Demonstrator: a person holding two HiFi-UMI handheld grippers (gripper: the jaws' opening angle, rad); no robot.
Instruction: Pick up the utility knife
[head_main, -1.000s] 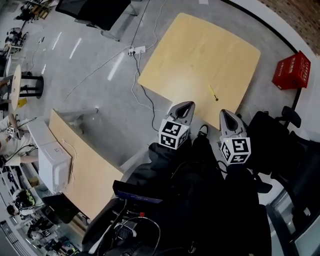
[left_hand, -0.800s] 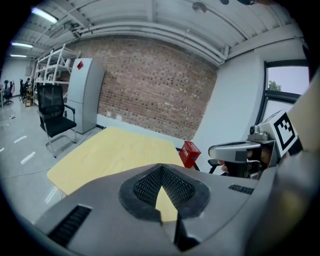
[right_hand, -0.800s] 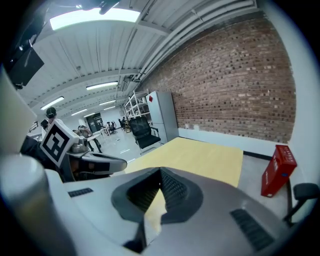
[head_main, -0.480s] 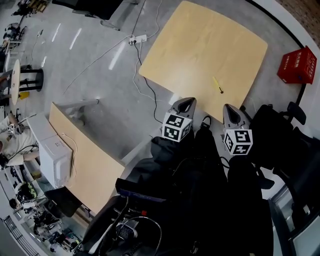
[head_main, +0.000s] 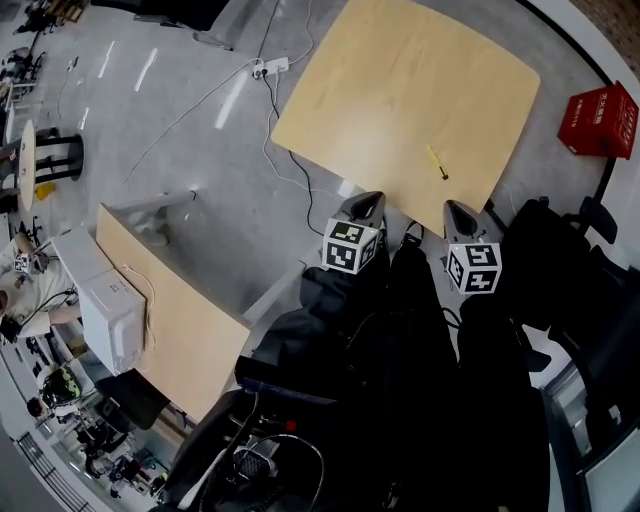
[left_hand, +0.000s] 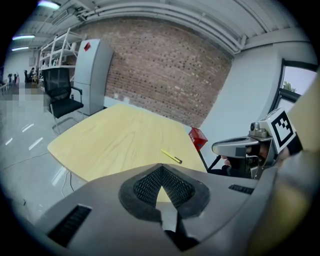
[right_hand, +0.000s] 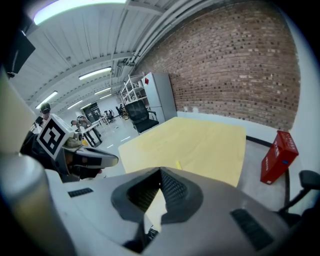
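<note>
The yellow utility knife (head_main: 436, 162) lies on the light wooden table (head_main: 400, 90), close to its near edge. It also shows as a thin yellow bar in the left gripper view (left_hand: 171, 156), and its tip peeks over the jaws in the right gripper view (right_hand: 178, 164). My left gripper (head_main: 366, 205) hovers just short of the table edge, left of the knife. My right gripper (head_main: 458, 208) is held just below and right of the knife. Both are shut with nothing in them (left_hand: 161, 167) (right_hand: 160, 171).
A red crate (head_main: 598, 120) stands on the floor right of the table. Black office chairs (head_main: 560, 260) crowd the right side. A power strip (head_main: 268, 68) with cables lies on the floor to the left. A second wooden table (head_main: 170, 330) stands at lower left.
The head view has shifted slightly, so the table sits a little higher in the picture. Both grippers stay shut near the table's edge, and the knife lies in the same spot.
</note>
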